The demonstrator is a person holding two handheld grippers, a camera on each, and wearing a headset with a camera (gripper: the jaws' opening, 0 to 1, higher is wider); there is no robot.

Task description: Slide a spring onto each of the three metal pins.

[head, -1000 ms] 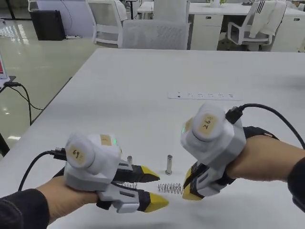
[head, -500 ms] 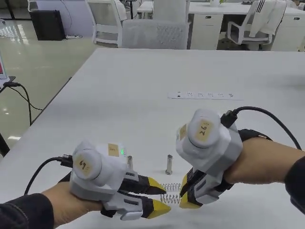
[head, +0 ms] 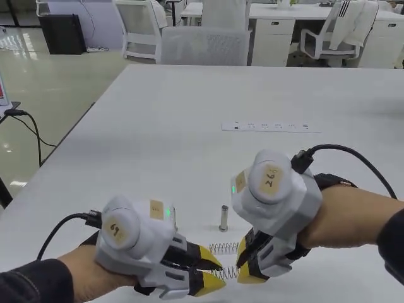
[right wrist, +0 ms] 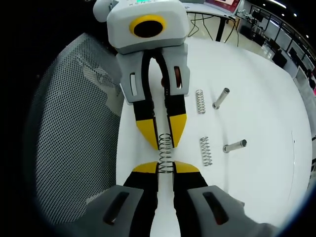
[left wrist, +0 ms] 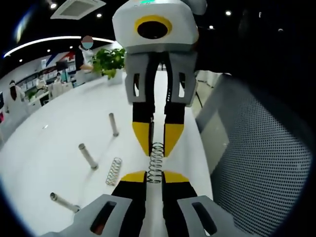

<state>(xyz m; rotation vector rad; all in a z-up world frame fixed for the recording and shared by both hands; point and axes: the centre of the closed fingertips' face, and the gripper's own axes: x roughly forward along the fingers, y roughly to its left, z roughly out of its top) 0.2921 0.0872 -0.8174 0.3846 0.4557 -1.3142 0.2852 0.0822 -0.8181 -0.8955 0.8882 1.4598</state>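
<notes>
Since a second ago: the left tool has come in toward the right tool and narrowed its jaws. The gap between the two is gone, and the spring's free end now sits in the left jaws.

Head view. The left tool, white body with yellow-tipped jaws, meets the right tool nose to nose, low over the white counter. A thin steel coil spring bridges them, lying level. A loose spring lies on the counter just beyond it. One short silver metal pin stands on end further back, bare.

Left gripper view. Own jaws are pinched on the near end of the coil spring; the right tool's jaws are pinched on the far end. To one side stand a near pin, a middle pin and a far pin. None carries a spring.

Right gripper view. Own jaws are clamped on the same spring, the left tool gripping its other end. An upper spare spring and a lower spare spring lie on the counter near two pins.

Judgement: this looks like a handover or re-grip, with no pin loaded yet.
- One tool should let go only once the other's hold is firm.
- Grip close to one end so the other mouth stays clear.
- Squeeze lightly, or the coils may flatten.
- Turn the spring upright, line its bore over a pin top and lower it straight.
- The pins look free-standing and could tip, so the spare tool might steady one.
</notes>
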